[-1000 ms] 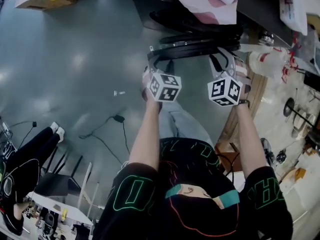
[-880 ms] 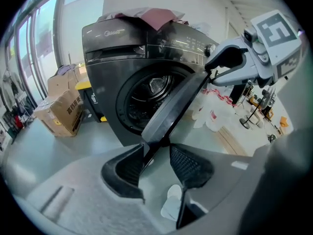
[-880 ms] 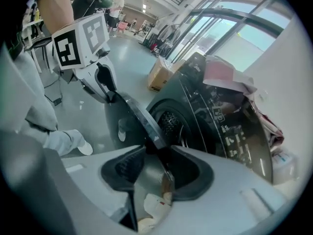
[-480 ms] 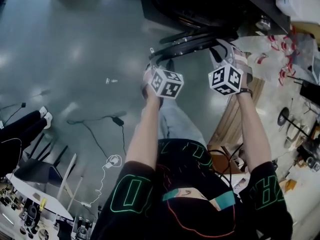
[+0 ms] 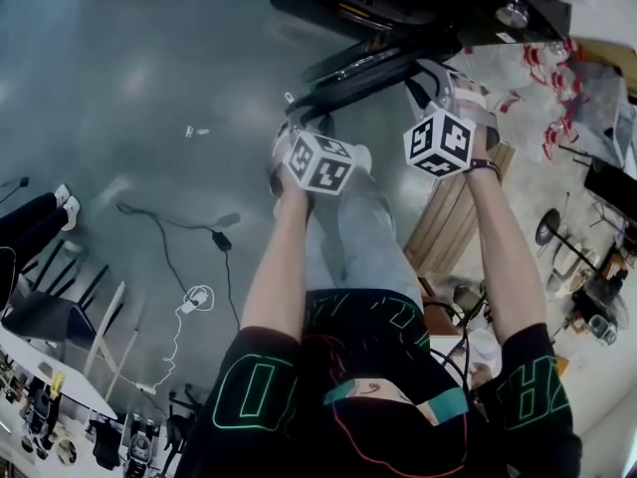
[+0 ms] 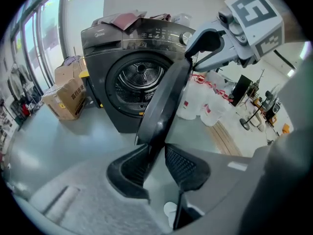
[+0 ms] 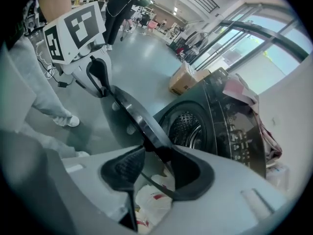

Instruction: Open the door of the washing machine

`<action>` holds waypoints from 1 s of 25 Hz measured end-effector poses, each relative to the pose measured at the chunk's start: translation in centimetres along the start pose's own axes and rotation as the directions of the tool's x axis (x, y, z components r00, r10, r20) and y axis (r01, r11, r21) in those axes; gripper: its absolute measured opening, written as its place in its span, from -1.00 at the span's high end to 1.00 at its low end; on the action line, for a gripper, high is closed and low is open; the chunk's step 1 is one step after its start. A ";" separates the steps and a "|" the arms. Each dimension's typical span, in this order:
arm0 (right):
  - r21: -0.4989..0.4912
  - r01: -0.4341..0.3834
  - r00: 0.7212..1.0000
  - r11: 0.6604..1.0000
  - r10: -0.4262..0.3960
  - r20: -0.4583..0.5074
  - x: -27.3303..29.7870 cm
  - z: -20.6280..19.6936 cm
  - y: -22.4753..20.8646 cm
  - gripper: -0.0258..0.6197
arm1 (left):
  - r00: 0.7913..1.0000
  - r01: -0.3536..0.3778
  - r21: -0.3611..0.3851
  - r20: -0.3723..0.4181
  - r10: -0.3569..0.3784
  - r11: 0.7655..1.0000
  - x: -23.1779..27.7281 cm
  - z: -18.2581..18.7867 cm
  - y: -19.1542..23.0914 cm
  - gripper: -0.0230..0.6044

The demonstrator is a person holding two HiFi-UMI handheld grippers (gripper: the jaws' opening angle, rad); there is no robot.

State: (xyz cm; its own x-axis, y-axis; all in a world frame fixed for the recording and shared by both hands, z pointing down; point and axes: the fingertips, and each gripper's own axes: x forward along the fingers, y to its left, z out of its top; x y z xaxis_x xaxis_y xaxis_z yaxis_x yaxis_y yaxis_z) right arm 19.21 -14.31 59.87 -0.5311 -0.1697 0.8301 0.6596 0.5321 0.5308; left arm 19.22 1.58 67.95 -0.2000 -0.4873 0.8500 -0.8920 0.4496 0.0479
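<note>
The dark washing machine [image 6: 132,72] stands with its round door [image 6: 166,97] swung out and the drum [image 6: 139,80] bare. My left gripper [image 6: 157,151] straddles the door's lower rim, and its jaws are closing with the rim between the pads. My right gripper [image 7: 157,153] is shut on the rim further along the door [image 7: 132,114]. In the head view both marker cubes hang side by side under the door [image 5: 378,68]: left gripper [image 5: 299,118], right gripper [image 5: 428,83]. Each gripper shows in the other's view: right gripper [image 6: 215,43], left gripper [image 7: 98,77].
Cardboard boxes [image 6: 66,94] sit left of the machine, and white bags and jugs [image 6: 205,106] to its right. Clothes [image 6: 122,19] lie on its top. A wooden pallet [image 5: 448,227] and a cable [image 5: 199,257] are on the grey floor by the person's legs.
Both grippers have drawn the door's rim away from the machine, and the door stands wider. The machine has slid toward the head view's top edge.
</note>
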 end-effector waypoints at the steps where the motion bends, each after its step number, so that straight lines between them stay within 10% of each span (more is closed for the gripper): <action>1: -0.010 0.000 1.000 1.000 0.000 0.014 -0.3 -0.4 0.2 0.43 | 1.000 -0.010 -0.012 0.004 0.010 1.000 -0.1 -0.1 -0.6 0.56; 12: -0.196 -0.020 0.968 0.980 0.068 0.241 -2.9 -4.4 2.9 0.43 | 0.988 -0.149 -0.217 -0.063 0.139 0.965 -0.5 -2.5 -9.3 0.54; 25: -0.386 -0.052 0.942 0.921 0.174 0.287 -4.7 -8.2 4.8 0.43 | 0.975 -0.215 -0.342 -0.132 0.179 0.915 -0.3 -3.4 -17.0 0.56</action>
State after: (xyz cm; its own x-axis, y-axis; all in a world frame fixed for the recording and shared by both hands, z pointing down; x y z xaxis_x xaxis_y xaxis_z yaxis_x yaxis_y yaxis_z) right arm 29.24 -17.72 59.97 -0.5382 0.1702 0.8254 0.8406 0.1784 0.5114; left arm 35.89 -3.36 68.65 -0.3015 -0.2958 0.9064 -0.6345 0.7718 0.0409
